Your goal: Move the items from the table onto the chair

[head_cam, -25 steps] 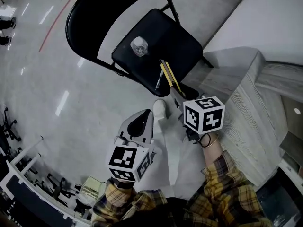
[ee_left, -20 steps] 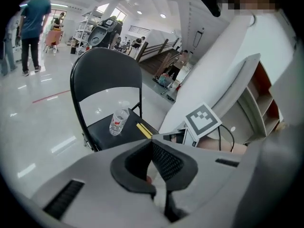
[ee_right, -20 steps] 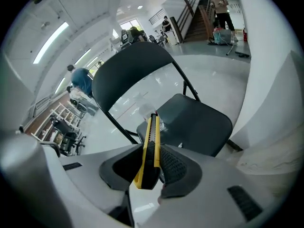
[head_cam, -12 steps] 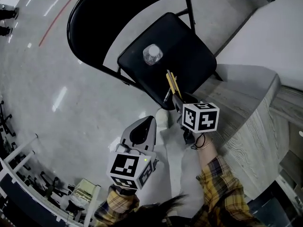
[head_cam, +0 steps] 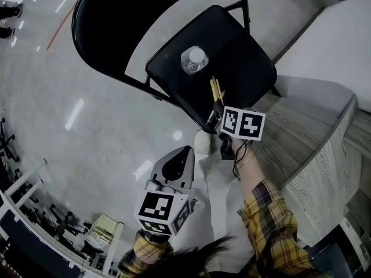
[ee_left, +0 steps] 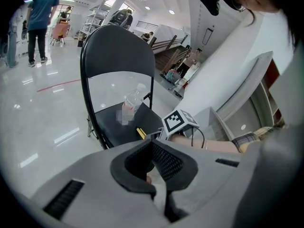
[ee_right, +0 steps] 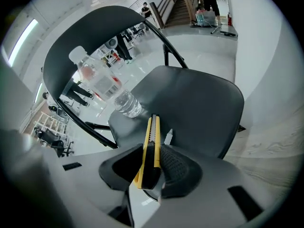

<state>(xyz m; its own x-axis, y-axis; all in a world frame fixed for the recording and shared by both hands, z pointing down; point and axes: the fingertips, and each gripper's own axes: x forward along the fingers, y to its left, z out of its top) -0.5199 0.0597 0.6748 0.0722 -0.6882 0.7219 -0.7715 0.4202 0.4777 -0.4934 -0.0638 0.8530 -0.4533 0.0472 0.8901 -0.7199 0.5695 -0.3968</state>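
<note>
A clear water bottle [head_cam: 193, 59] stands upright on the seat of a black folding chair [head_cam: 243, 57]. My right gripper [head_cam: 218, 112] is shut on a yellow and black utility knife [head_cam: 215, 90], which sticks out over the seat's near edge. In the right gripper view the knife [ee_right: 151, 146] stands on edge between the pads, with a thin white-tipped thing [ee_right: 167, 137] close beside it and the bottle [ee_right: 102, 84] beyond. My left gripper [head_cam: 184, 152] hangs shut and empty over the floor, short of the chair; its view shows the bottle [ee_left: 131, 103] and the knife [ee_left: 141, 133].
A grey wood-grain table [head_cam: 313, 155] lies to the right of the chair. The glossy floor [head_cam: 87, 126] spreads to the left. A person [ee_left: 38, 18] stands far off in the left gripper view. Racks and clutter sit at the lower left [head_cam: 35, 225].
My right gripper has carried the knife forward, from beside the table edge to over the chair seat's near edge. The left gripper has stayed shut, held low.
</note>
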